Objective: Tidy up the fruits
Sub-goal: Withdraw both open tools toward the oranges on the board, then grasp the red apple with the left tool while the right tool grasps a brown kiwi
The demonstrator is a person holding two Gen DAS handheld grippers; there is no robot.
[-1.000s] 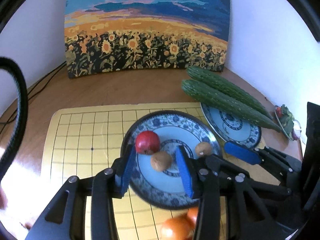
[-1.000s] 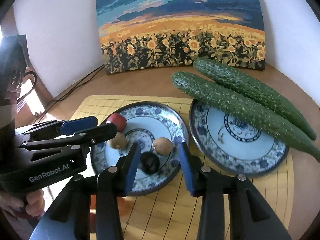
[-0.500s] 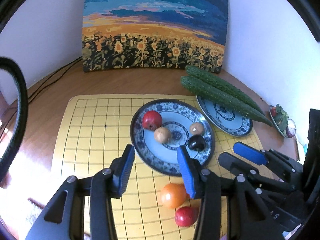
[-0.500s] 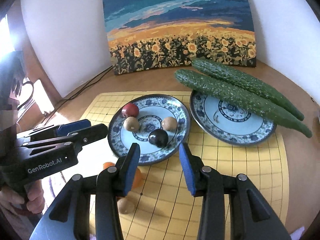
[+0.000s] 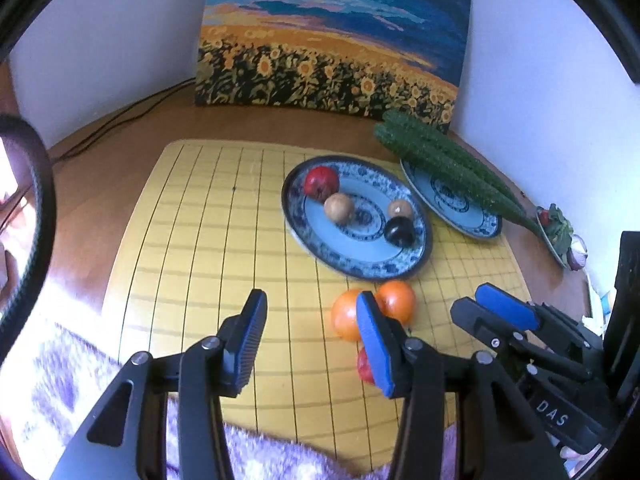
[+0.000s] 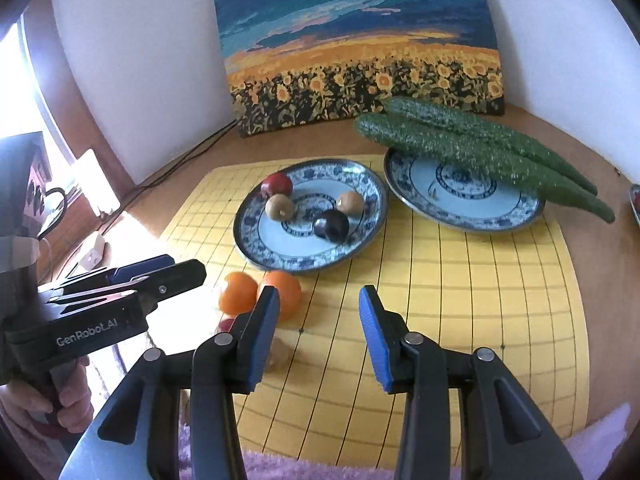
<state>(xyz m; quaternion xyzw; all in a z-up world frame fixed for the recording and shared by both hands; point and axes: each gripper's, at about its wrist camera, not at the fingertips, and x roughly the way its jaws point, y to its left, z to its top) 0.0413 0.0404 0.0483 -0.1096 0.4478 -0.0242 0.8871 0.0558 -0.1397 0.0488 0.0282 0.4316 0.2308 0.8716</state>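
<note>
A blue-and-white plate point(image 5: 372, 270) point(image 6: 256, 248) holds a red fruit point(image 5: 321, 182) point(image 6: 277, 185), two brown fruits point(image 5: 339, 208) point(image 6: 350, 202) and a dark plum point(image 5: 399, 231) point(image 6: 331, 224). Two oranges point(image 5: 396, 300) point(image 6: 238, 293) lie on the yellow grid board point(image 5: 208, 248) in front of it, with a small red fruit point(image 5: 365, 366) and a brown fruit point(image 6: 280, 354) nearer me. My left gripper point(image 5: 310, 340) is open and empty, left of the oranges. My right gripper point(image 6: 318, 336) is open and empty, right of them.
A second plate point(image 5: 476, 228) point(image 6: 480, 216) at the right carries two cucumbers point(image 5: 448, 164) point(image 6: 472, 148). A sunflower painting point(image 5: 332, 40) leans on the back wall. A small dish point(image 5: 556, 228) sits far right. Purple fuzzy cloth point(image 5: 272, 456) lies at the near edge.
Both grippers have pulled back and up from the fruit plate, bringing the oranges and near board into view. The dark plum now lies released on the plate.
</note>
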